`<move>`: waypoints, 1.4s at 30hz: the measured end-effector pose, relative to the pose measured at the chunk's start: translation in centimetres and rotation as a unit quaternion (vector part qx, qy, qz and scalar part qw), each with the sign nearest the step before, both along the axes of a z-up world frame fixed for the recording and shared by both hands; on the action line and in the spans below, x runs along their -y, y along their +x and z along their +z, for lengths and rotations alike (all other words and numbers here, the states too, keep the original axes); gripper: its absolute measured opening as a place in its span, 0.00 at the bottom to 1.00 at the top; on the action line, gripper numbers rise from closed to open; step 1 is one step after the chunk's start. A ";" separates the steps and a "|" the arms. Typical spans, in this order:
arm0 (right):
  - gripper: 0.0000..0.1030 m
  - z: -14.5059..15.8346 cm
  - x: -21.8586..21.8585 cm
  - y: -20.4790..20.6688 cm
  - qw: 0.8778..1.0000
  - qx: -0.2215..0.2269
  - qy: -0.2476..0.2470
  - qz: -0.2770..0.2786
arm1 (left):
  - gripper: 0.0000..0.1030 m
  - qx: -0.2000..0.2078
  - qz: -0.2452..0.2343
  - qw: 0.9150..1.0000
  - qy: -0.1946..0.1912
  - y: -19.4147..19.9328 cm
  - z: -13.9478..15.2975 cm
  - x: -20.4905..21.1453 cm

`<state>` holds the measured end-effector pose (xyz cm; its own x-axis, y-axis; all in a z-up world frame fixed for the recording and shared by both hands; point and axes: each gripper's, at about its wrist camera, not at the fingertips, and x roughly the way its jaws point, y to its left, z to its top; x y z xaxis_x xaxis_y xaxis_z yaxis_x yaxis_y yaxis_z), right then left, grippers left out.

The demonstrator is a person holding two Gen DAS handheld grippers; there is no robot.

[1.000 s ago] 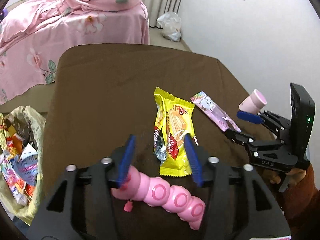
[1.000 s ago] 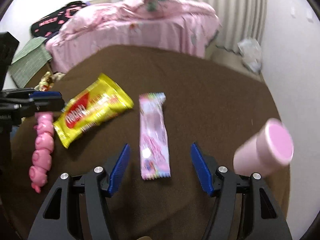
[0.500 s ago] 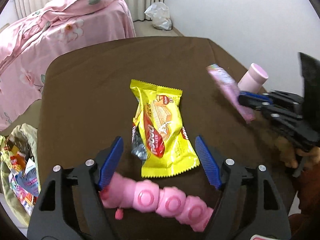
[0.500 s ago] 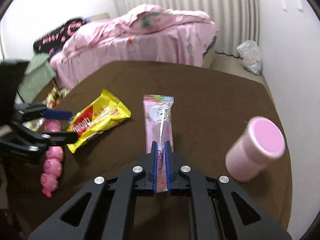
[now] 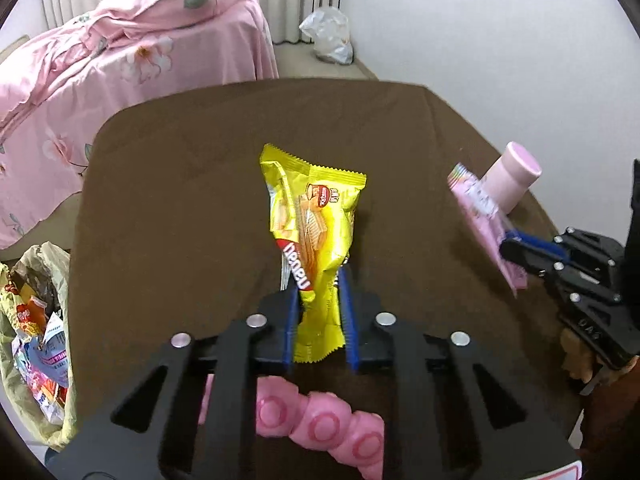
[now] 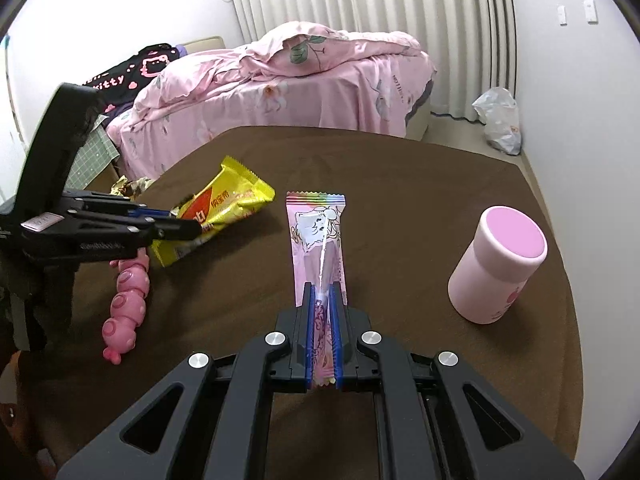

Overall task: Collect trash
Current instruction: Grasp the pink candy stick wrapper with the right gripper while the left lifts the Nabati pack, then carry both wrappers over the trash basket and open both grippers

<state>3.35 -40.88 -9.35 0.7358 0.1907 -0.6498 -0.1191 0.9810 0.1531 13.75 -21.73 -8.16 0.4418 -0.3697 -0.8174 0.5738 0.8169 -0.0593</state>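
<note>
step: pickup | we had left gripper (image 5: 318, 312) closing on yellow wafer wrapper (image 5: 316, 236) | right gripper (image 6: 323, 320) clamped pink wrapper (image 6: 318, 240) | next: carry both to trash bag (image 5: 36, 320)

- Wafer wrapper (image 5: 316, 240): bright yellow, red band with white lettering, golden wafer picture.
- Slim candy wrapper (image 6: 318, 240): pale pink, rainbow-striped top edge, white cartoon figure.
- Table (image 6: 420, 200): plain dark brown cloth.
- Cup (image 6: 498, 264) at 3 o'clock in the right wrist view: pale pink, deeper pink top.
- Bead toy (image 6: 126, 296) at 9 o'clock: hot pink, ringed circles.
- Bed (image 6: 320, 76) cover: pink, floral print, green leaves.
- Left gripper (image 5: 318, 320) and right gripper (image 6: 323, 336): black frames, blue pads.
- Trash bag (image 5: 36, 340): yellowish, multicoloured wrappers inside.
</note>
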 end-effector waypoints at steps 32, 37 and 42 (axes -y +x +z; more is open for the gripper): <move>0.08 13.0 -12.5 -3.4 0.985 0.117 -0.050 0.116 | 0.16 0.126 0.212 0.958 -0.144 -8.8 10.3 -22.5; 0.08 13.7 -16.7 -2.6 0.978 0.119 -0.075 0.157 | 0.16 0.129 0.256 0.946 -0.153 -8.9 9.8 -26.9; 0.08 13.7 -20.4 -0.8 0.972 0.108 -0.079 0.192 | 0.16 0.123 0.282 0.940 -0.151 -8.6 8.7 -29.5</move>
